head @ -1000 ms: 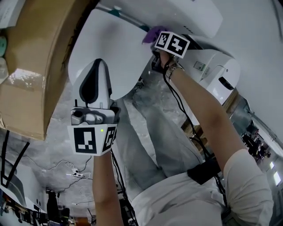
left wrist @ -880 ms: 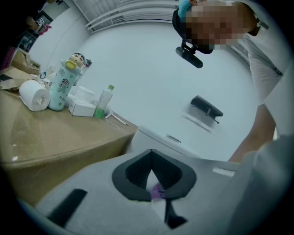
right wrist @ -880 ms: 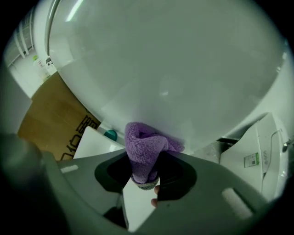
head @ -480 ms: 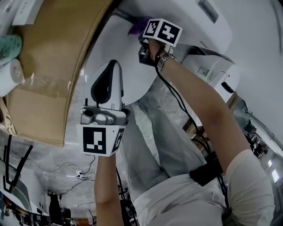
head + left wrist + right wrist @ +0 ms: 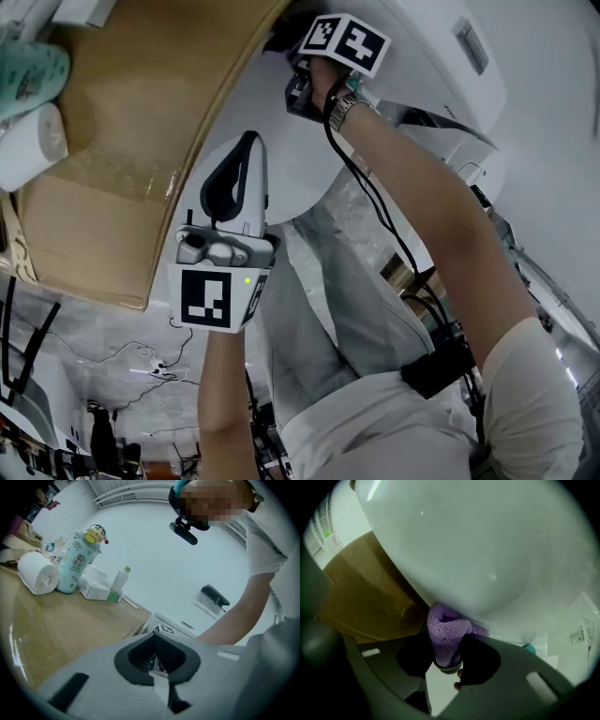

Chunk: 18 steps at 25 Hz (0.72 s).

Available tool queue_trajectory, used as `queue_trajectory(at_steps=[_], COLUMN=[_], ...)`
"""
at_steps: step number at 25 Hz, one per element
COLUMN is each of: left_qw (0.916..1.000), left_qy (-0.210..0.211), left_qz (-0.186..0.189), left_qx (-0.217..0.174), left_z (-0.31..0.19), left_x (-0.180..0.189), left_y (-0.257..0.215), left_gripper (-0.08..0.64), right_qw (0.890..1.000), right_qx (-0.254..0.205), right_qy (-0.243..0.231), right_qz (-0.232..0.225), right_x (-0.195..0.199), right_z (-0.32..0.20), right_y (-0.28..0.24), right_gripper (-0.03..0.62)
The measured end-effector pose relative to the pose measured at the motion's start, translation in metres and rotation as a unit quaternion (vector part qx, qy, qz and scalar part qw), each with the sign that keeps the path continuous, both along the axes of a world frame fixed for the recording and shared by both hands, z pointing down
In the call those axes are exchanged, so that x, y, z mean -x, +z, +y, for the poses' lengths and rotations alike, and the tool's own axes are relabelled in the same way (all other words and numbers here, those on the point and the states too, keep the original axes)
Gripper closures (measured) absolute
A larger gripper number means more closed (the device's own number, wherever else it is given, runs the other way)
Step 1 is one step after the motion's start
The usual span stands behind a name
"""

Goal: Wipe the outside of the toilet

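Head view: my right claw [image 5: 298, 86] is at 12 o'clock, pushed into the gap between the white toilet [image 5: 300, 164] and the brown box [image 5: 122, 141] at 10 o'clock. My left claw [image 5: 246, 155] sits near centre with its tips pointing to 12 o'clock.

Left gripper view: the left claw [image 5: 157, 667] is closed with nothing between its jaws. At 10 o'clock a paper roll [image 5: 40, 576] and a cartoon bottle [image 5: 77, 562] stand on the box top.

Right gripper view: the right claw [image 5: 449, 665] is clamped on a purple cloth [image 5: 447, 634], which is pressed to the toilet's underside [image 5: 478, 541] just above 6 o'clock.

Assessment: wiping is under way at the lower outer shell. The next move calls for steady pressure and a sweep along the curve, clear of the box.
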<state>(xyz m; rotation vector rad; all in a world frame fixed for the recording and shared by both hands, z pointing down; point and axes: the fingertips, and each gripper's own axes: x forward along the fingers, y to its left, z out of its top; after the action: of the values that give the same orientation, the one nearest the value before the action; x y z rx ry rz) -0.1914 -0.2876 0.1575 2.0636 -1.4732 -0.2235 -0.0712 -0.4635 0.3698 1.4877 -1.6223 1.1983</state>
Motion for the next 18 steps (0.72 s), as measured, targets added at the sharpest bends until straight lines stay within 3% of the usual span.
queue_trajectory(at_steps=[6, 13, 18], left_qw=[0.9999, 0.9995, 0.9977], left_qy=[-0.013, -0.029, -0.061], left_qz=[-0.002, -0.014, -0.03], left_qx=[0.003, -0.005, -0.002], left_z=[-0.004, 0.015, 0.033], left_x=[0.005, -0.01, -0.029], left_y=[-0.004, -0.009, -0.017], left_gripper=[0.554, 0.554, 0.554], right_qw=[0.998, 0.988, 0.968], right_qx=[-0.023, -0.053, -0.04], right_qy=[-0.046, -0.139, -0.244], right_qz=[-0.023, -0.038, -0.033], right_x=[0.02, 0.022, 0.0], right_z=[-0.019, 0.012, 0.044], right_y=[-0.019, -0.035, -0.03], right_gripper=[0.451, 0.449, 0.449])
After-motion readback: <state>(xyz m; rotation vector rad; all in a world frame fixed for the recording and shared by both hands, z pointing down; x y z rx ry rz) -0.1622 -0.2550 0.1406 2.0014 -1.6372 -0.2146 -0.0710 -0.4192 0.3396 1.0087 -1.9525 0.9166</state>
